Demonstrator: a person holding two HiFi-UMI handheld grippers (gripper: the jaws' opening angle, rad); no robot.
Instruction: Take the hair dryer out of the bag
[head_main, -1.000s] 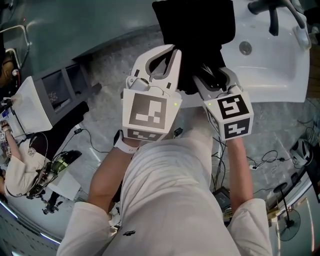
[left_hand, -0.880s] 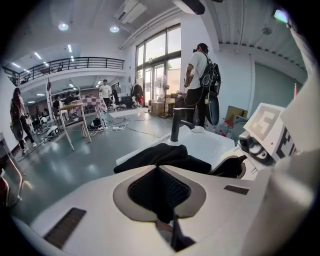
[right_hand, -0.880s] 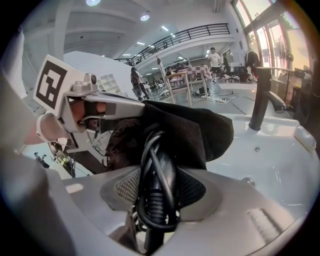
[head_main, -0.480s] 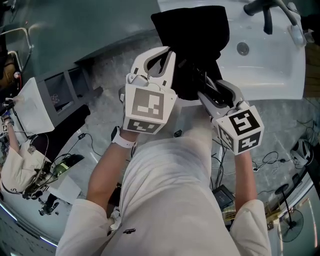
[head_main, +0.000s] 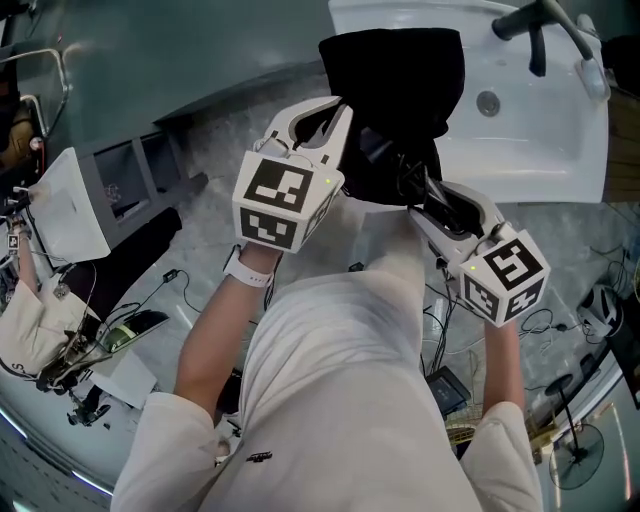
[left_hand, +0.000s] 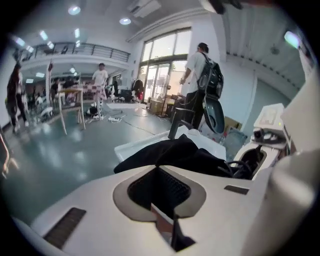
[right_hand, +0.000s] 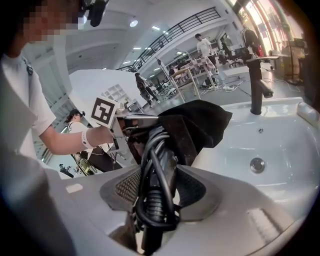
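Jaws of the left gripper (head_main: 340, 112) are clenched on the edge of a floppy black fabric bag (head_main: 400, 70), pinching the cloth at its mouth, upper centre of the head view. Jaws of the right gripper (head_main: 418, 185) stand wide but are not empty: they grasp the handle of a black plastic hair dryer (right_hand: 159, 167), with the dryer's black cord looped in coils round that handle and caught in the grip with it.

The dryer is only partly free. Its handle end sticks out of the bag's mouth towards the lower right of the head view, while its upper part runs into the dark folds and cannot be made out there. The bag itself lies over the near rim of a white ceramic basin (head_main: 560, 140), which fills the upper right of the frame, with a black tap (head_main: 540, 35) at its far edge.

The step in hand looks like the withdrawal itself: one gripper anchors the bag, the other draws out the dryer. By that reading the task is well begun but not done, since the fabric covers the dryer's head.

The next move calls for the right gripper to pull on towards the lower right, away from the basin, while the left holds the bag's mouth firm. The loose cord loops may snag on the cloth, so a steady, straight pull seems wise.
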